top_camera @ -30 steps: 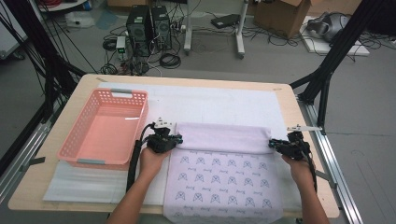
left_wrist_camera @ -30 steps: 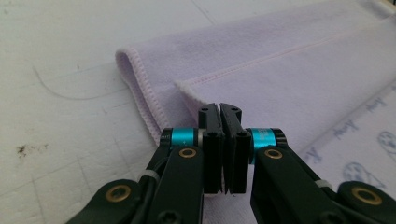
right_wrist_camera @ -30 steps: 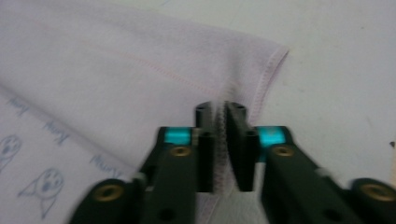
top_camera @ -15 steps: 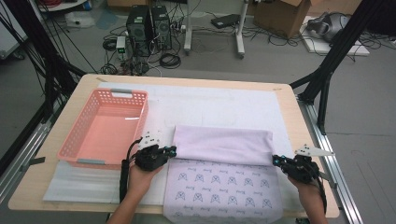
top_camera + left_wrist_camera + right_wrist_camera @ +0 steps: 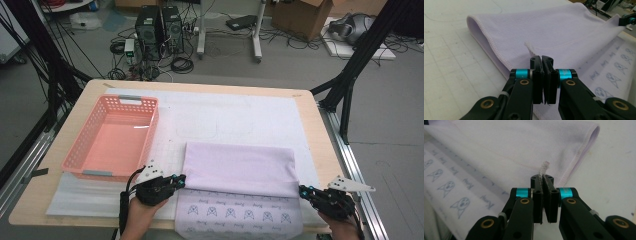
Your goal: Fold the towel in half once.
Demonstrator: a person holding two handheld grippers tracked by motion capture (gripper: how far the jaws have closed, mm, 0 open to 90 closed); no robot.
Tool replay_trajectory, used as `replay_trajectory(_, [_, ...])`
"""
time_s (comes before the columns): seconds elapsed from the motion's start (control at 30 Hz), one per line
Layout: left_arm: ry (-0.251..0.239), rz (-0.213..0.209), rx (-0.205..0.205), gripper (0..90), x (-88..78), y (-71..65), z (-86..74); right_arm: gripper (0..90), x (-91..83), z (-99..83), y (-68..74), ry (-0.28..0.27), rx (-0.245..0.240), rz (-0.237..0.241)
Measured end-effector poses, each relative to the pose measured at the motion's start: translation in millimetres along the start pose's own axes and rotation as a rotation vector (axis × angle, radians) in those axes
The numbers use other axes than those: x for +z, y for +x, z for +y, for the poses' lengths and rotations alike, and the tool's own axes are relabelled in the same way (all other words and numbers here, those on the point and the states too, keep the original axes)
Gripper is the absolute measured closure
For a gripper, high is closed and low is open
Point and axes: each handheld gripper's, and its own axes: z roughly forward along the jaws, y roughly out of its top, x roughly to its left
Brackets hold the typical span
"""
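At the table's [image 5: 320, 130] near edge, the left gripper [image 5: 181, 180] and right gripper [image 5: 301, 190] each pinch a corner of the folded lilac cloth [image 5: 239, 167] on a white mat [image 5: 235, 112], computers [image 5: 160, 25] and cables [image 5: 182, 62] on the floor beyond.

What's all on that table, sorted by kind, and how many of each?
Lilac towel, half folded over, printed side showing at the near edge: 1
Pink basket: 1
White mat under them: 1
Hand-held tongs, left and right, each pinching a towel corner: 2
Total: 5
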Motion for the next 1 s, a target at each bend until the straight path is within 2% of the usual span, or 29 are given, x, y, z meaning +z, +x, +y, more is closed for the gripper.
replay_trajectory(0.1, [0.0,-0.009,0.009,87.0,-6.7,-6.2,-4.2,86.7,-6.1,-5.6,6.5,0.001,-0.014,0.006])
replay_trajectory(0.37, [0.003,-0.035,0.021,87.0,-23.2,-18.1,-13.9,86.8,-22.1,-16.6,19.3,0.001,-0.013,0.032])
replay_trajectory(0.63, [0.029,-0.082,0.03,86.2,-36.1,-29.1,-25.1,85.5,-35.7,-35.5,31.1,0.044,-0.012,0.061])
replay_trajectory(0.67, [0.017,-0.087,0.029,79.5,-36.2,-28.1,-23.7,76.3,-35.7,-36.4,31.9,0.05,-0.018,0.063])
replay_trajectory(0.7, [0.0,-0.074,0.024,64.3,-35.4,-26.1,-20.8,67.0,-35.5,-35.6,31.9,0.049,-0.013,0.054])
replay_trajectory(0.73, [-0.021,-0.065,0.011,52.1,-34.1,-23.3,-16.9,64.1,-35.6,-33.0,30.4,0.038,-0.001,0.049])
replay_trajectory(0.77, [-0.043,-0.054,0.005,47.5,-32.7,-20.1,-12.6,62.9,-36.2,-29.3,28.5,0.017,0.01,0.052])
replay_trajectory(0.87, [-0.071,-0.015,-0.002,42.7,-23.5,-6.8,0.9,62.4,-33.5,-13.6,21.5,-0.026,-0.007,0.013])
replay_trajectory(1.0, [-0.051,0.026,-0.03,42.5,0.8,17.4,16.6,69.0,-8.5,5.4,5.8,-0.01,-0.031,-0.049])
